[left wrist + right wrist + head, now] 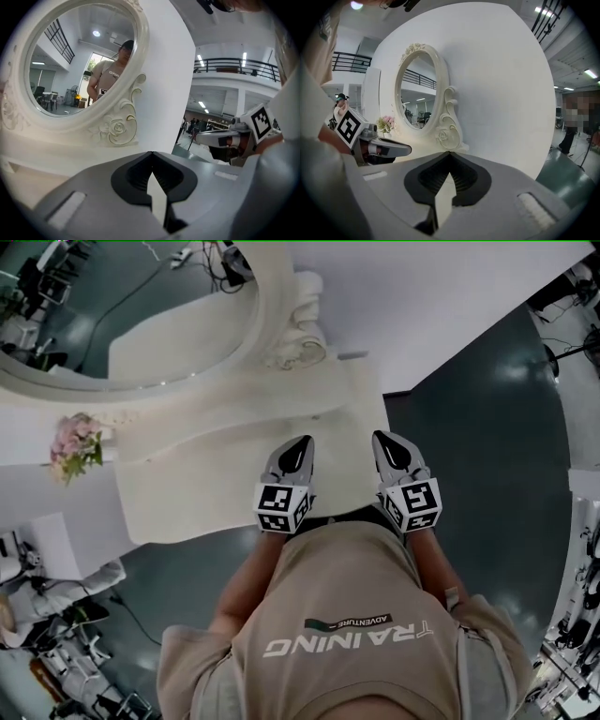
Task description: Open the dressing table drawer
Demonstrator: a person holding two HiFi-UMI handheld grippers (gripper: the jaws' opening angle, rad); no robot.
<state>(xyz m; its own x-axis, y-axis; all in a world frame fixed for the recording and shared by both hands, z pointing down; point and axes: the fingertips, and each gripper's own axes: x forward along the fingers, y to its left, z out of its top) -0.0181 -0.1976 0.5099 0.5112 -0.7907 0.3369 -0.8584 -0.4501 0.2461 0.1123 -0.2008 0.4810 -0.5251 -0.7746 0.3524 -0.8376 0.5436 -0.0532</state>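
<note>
dressing table top, left gripper, right gripper parallel, both closed

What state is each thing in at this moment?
left gripper, shut, empty
right gripper, shut, empty
dressing table, no drawer showing pulled out past its front edge
mirror, upright on the table
flowers, upright beside the mirror

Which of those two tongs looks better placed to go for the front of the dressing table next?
Probably the left tongs: they hang over the dressing table nearer its middle, while the right tongs sit at its right edge. Both are shut and empty. The drawer is out of view.
</note>
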